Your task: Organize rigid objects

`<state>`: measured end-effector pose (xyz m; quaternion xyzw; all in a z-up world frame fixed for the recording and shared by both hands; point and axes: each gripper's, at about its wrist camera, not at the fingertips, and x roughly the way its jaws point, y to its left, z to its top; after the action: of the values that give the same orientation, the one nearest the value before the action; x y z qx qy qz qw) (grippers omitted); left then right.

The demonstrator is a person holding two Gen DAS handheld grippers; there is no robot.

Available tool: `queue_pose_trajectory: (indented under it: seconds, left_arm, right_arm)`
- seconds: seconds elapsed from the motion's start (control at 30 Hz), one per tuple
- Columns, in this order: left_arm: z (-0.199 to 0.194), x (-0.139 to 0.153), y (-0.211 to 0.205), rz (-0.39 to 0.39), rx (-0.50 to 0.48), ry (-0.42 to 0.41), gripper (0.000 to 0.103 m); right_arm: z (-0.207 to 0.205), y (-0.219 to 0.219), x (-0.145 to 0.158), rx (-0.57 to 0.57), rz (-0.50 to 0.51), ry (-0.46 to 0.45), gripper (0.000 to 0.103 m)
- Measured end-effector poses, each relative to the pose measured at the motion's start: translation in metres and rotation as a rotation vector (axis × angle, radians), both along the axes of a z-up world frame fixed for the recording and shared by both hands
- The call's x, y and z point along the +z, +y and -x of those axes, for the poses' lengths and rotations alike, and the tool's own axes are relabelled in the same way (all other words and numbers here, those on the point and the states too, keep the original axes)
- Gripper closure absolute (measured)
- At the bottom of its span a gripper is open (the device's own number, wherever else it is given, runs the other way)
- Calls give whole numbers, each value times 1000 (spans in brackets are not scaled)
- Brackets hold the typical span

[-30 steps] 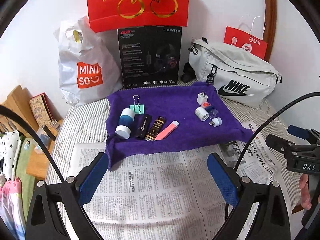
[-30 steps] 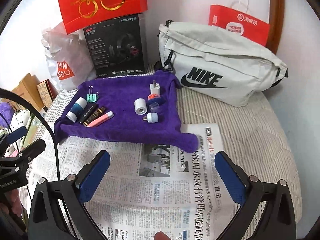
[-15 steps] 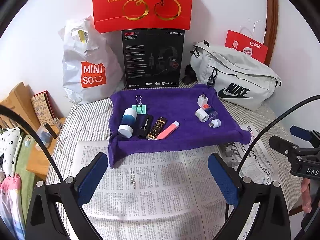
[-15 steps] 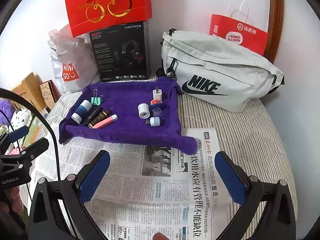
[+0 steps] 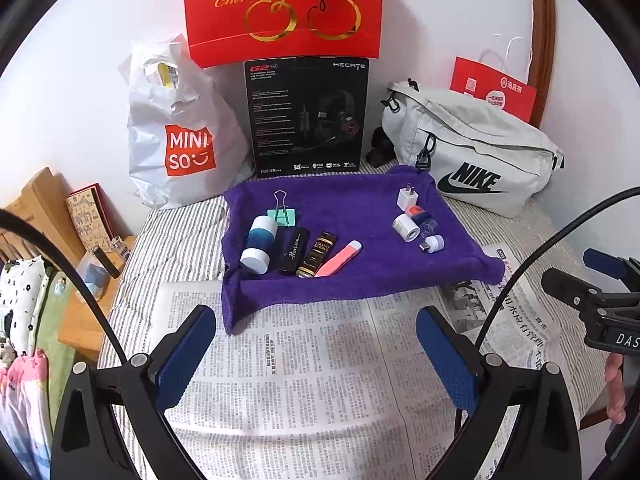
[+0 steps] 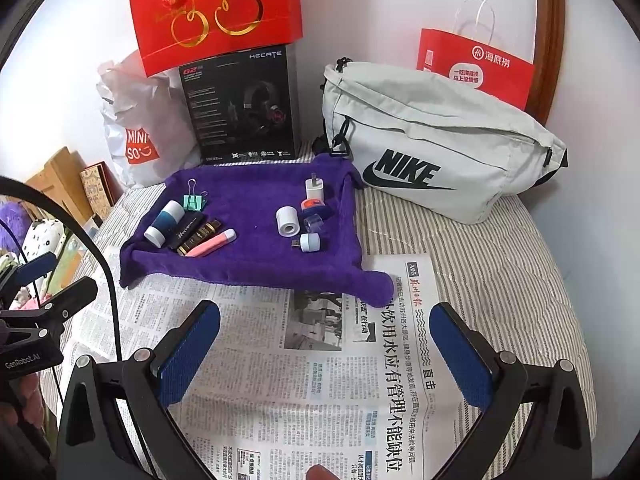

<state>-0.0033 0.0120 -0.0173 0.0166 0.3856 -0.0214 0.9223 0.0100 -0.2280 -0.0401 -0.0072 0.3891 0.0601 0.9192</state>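
Left wrist view: the left gripper [image 5: 316,352] hangs wide and empty above the newspaper [image 5: 304,380], well short of the purple towel [image 5: 360,272]. On the towel's left side a blue-and-white bottle [image 5: 259,245], a black tube [image 5: 294,251], a brown tube [image 5: 317,255] and a pink tube [image 5: 338,258] lie side by side, with a green binder clip [image 5: 282,214] just behind them. Judging by that neat row, this half looks sorted.

Right wrist view: the right gripper [image 6: 325,356] is likewise spread wide, holding nothing, over the newspaper. A white charger plug [image 6: 314,188], a white roll [image 6: 287,221], an orange-capped piece [image 6: 313,205] and a small USB plug [image 6: 307,241] sit in a loose cluster on the towel's right, seemingly still to be arranged.
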Motion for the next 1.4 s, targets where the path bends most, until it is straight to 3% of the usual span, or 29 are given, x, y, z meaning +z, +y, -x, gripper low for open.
queue_pose_trajectory:
  seconds: [1.4]
  left_arm:
    - [0, 0, 3, 2, 3, 15, 2]
  right_arm:
    - [5, 6, 2, 17, 6, 1, 0]
